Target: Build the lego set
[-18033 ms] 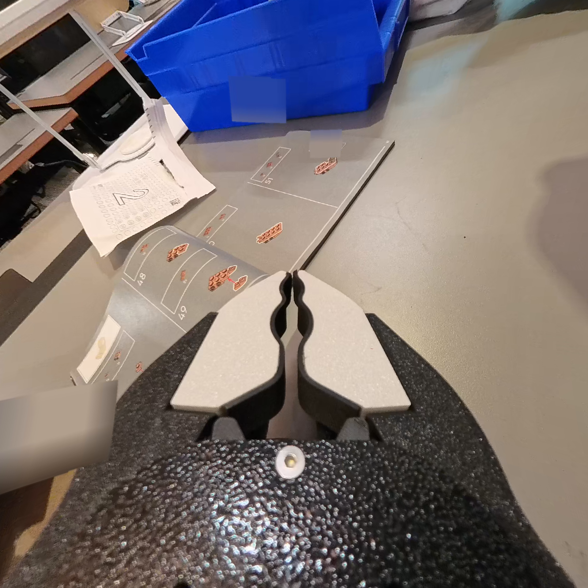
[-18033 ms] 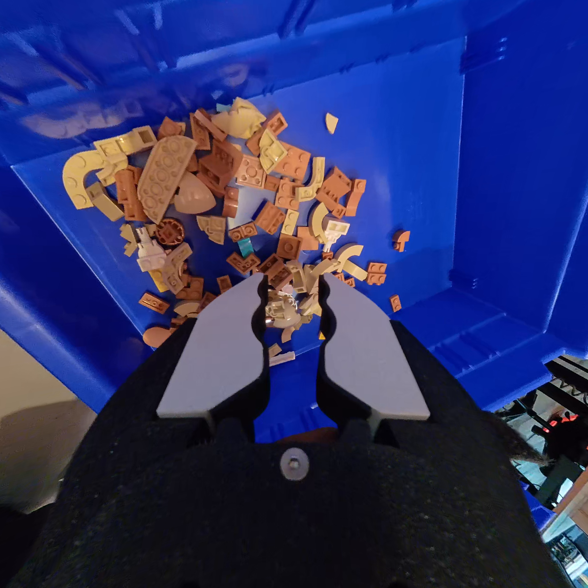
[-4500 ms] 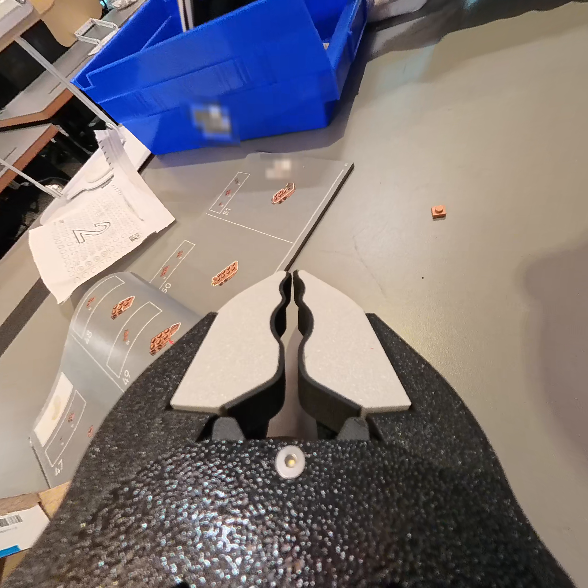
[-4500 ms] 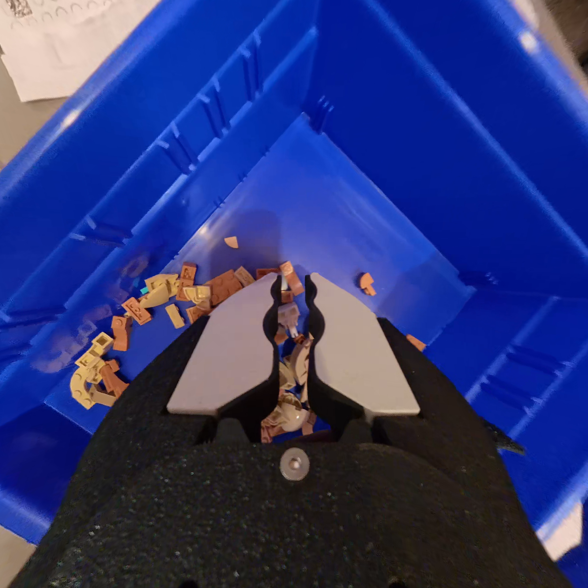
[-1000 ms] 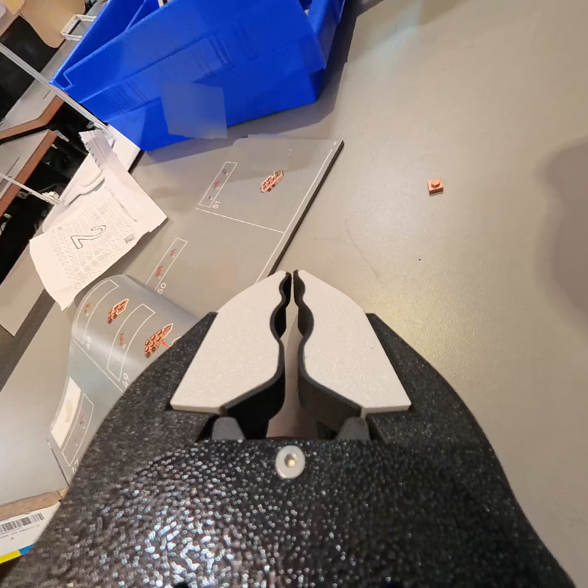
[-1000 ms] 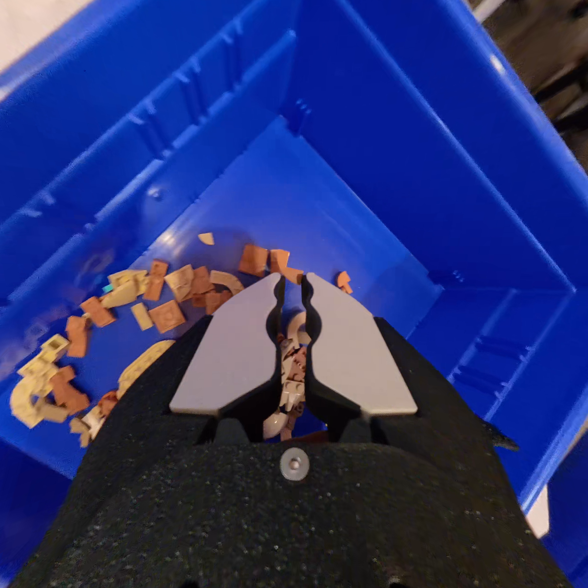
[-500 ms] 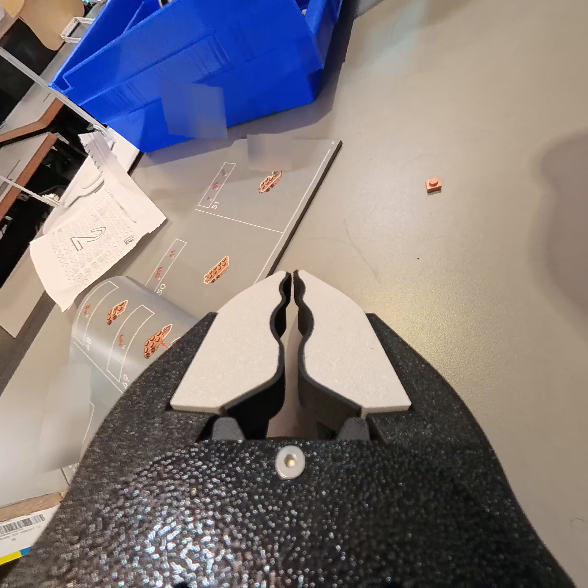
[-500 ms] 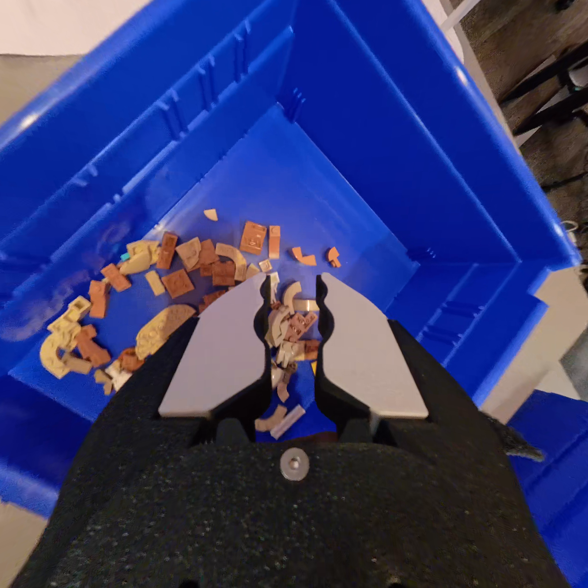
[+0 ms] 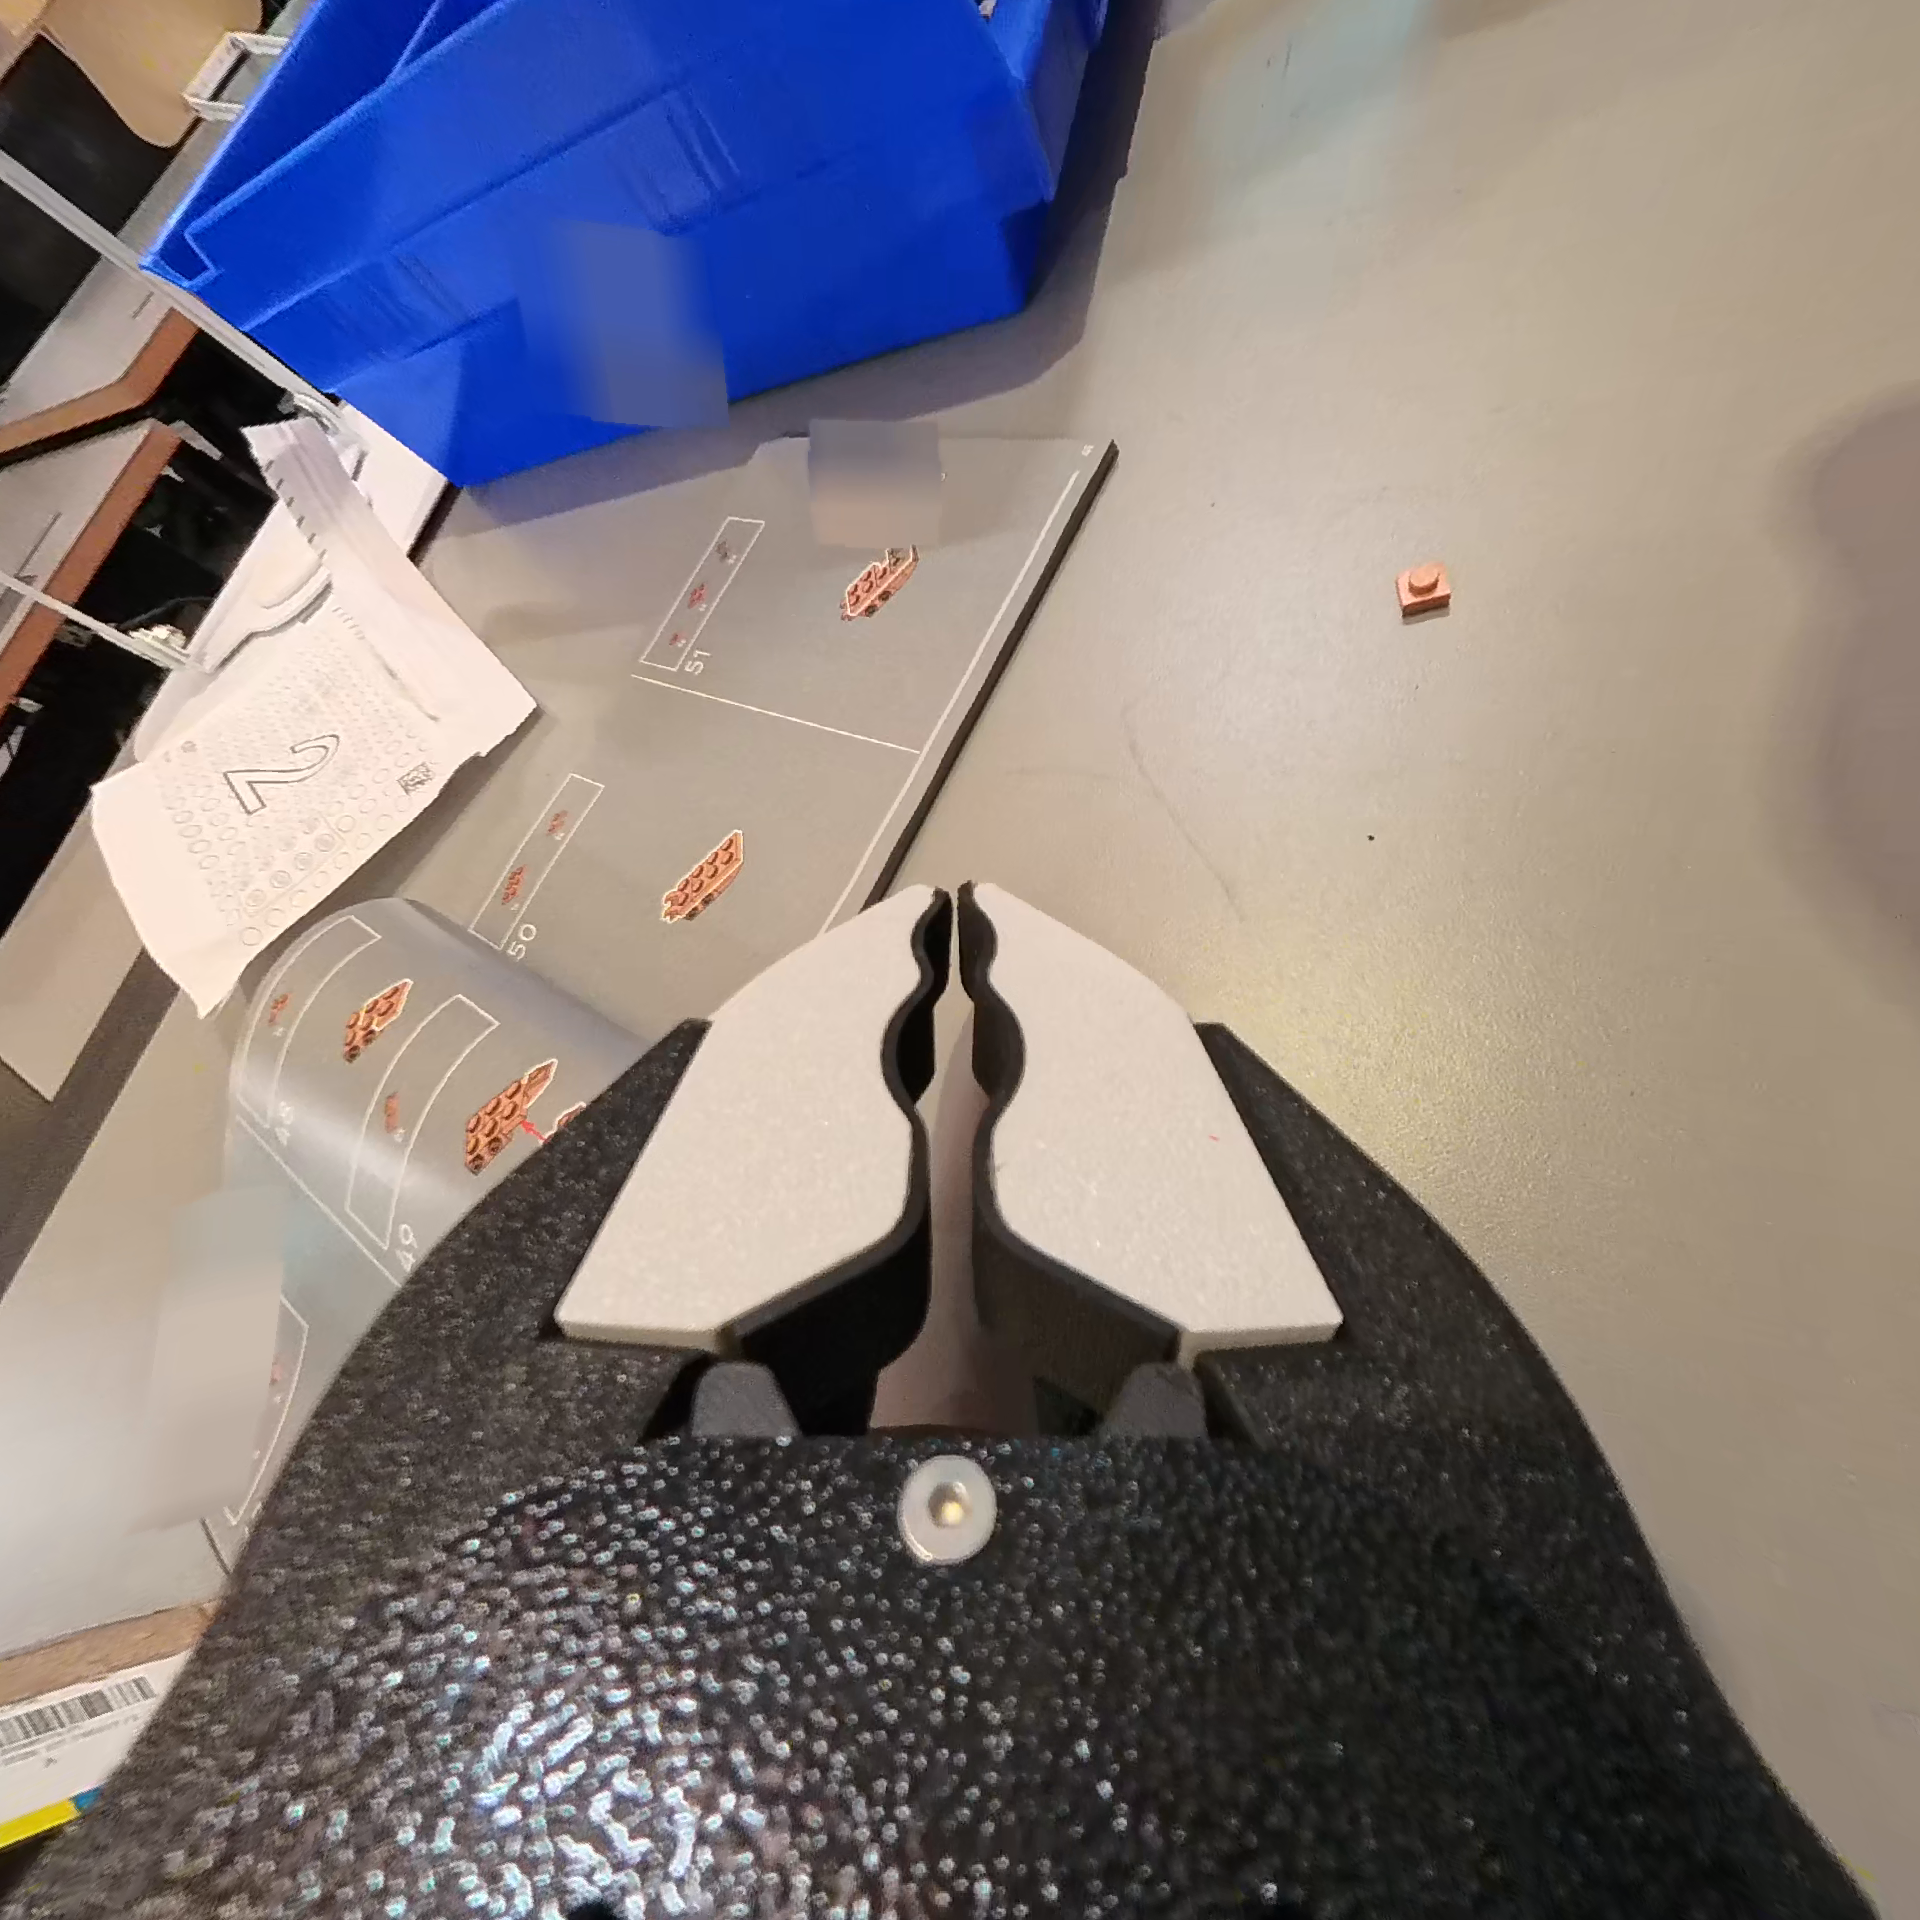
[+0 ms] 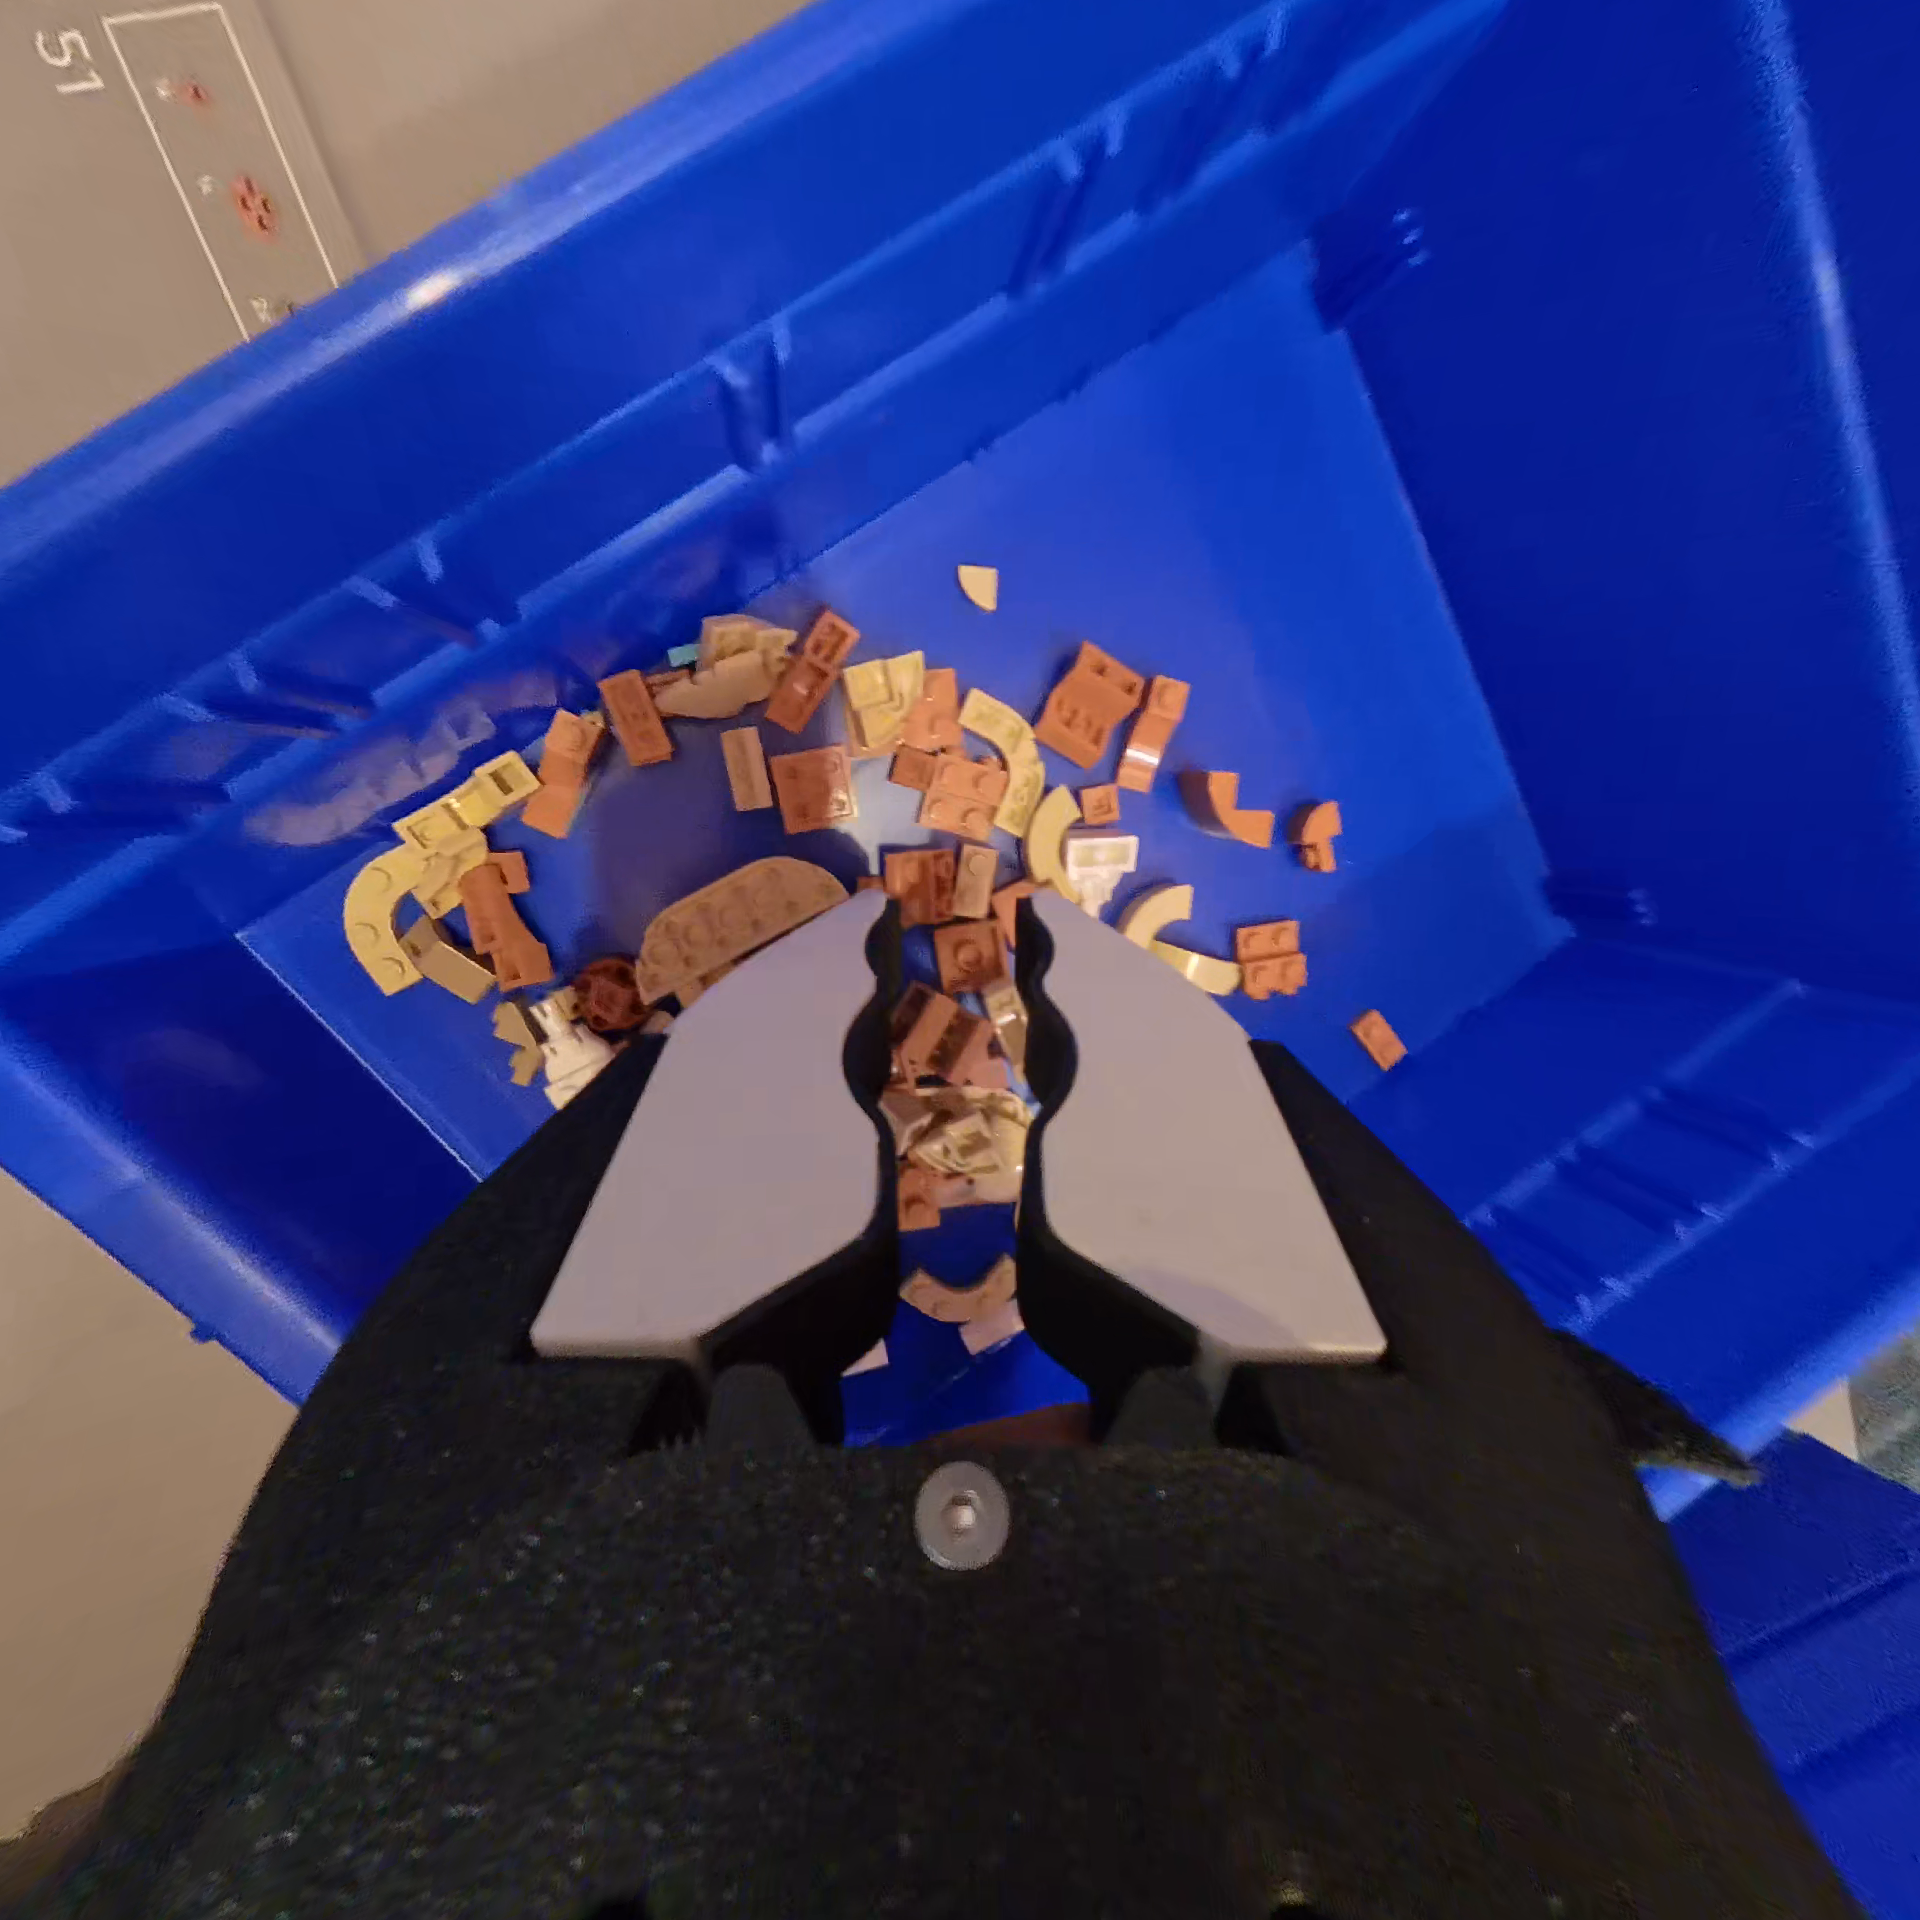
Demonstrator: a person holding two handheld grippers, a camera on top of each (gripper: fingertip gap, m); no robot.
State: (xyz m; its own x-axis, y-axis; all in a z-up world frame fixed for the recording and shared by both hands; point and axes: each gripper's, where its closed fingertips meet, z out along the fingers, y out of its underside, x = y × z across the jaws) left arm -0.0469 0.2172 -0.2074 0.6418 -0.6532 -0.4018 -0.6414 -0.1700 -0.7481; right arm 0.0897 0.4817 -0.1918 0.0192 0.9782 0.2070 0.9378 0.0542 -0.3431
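A large blue bin (image 10: 1558, 623) filled the right wrist view, its floor strewn with a loose pile of small toy bricks (image 10: 935, 790) in brown, tan and a few white. The same kind of blue bin (image 9: 644, 208) stood at the far edge of the grey table (image 9: 1455, 935) in the left wrist view. Just before it lay an open grey instruction booklet (image 9: 790, 727) with printed brick diagrams, and beside that a torn white paper bag (image 9: 301, 790). The right gripper (image 10: 951, 914) hung inside the bin over the pile, its jaws slightly spread with bricks showing between them; none was plainly pinched. The left gripper (image 9: 956, 894) hovered above the table at the booklet's edge, jaws pressed together on nothing. A single small brown stud plate (image 9: 1424, 590) sat alone on the table, well apart from both.
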